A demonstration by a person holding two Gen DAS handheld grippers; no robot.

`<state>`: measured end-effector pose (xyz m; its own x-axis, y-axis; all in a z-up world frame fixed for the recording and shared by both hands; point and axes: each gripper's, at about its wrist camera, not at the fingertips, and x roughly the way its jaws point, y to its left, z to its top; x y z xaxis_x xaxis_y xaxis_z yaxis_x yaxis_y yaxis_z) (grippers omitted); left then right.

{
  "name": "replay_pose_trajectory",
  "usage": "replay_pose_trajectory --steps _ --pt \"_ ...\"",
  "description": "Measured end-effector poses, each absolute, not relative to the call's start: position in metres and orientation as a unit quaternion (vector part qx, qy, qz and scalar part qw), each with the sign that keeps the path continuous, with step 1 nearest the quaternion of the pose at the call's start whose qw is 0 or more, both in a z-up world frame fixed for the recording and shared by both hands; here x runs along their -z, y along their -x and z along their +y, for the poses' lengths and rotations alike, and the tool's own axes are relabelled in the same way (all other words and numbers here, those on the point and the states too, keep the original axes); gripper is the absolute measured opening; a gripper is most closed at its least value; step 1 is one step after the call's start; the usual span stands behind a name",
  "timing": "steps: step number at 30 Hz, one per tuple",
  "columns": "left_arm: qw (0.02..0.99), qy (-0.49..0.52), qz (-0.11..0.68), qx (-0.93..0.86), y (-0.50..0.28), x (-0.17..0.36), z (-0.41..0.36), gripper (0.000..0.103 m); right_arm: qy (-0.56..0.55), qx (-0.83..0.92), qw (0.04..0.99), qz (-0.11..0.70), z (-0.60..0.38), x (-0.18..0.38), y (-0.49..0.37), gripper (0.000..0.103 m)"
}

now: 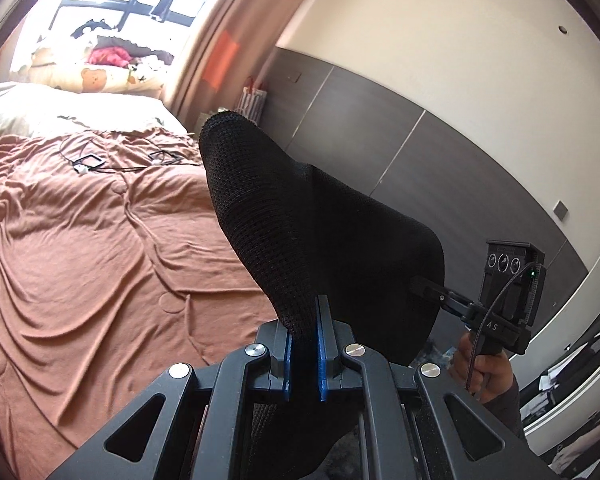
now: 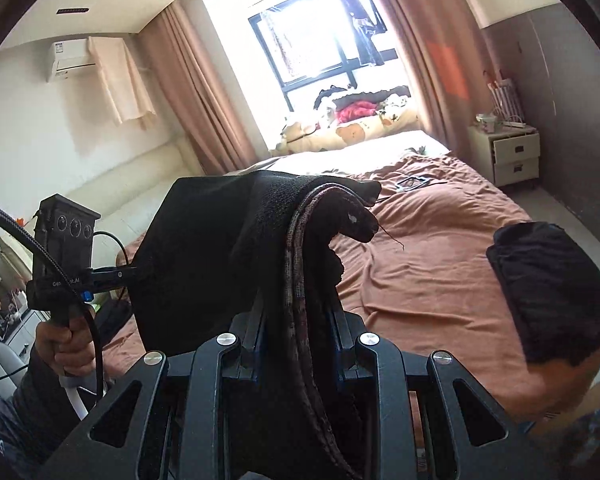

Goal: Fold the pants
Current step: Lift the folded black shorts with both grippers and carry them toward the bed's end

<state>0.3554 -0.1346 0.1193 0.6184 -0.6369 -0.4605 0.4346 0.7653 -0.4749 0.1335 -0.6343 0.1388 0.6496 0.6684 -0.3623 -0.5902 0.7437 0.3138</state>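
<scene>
Right now I have the black pants (image 1: 320,232) stretched in the air between both hands, left gripper (image 1: 305,344) and right gripper (image 2: 300,320) each clamped on an edge; the bed (image 1: 100,240) lies ahead and below, at frame left.

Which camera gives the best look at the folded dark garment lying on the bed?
Right wrist view: the folded dark garment lies in full sight on the brown bedspread. The left wrist view doesn't show it.
</scene>
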Motion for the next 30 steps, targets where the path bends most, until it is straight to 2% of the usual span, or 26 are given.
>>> replay_pose_trajectory --steps 14,30 --pt "0.860 0.126 0.319 0.379 -0.417 -0.123 -0.287 0.010 -0.069 -0.268 0.937 0.212 -0.696 -0.157 -0.094 0.022" --pt "0.826 0.117 0.335 0.438 -0.514 -0.094 -0.396 0.010 -0.036 -0.200 0.953 0.222 -0.692 -0.159 -0.110 0.022"
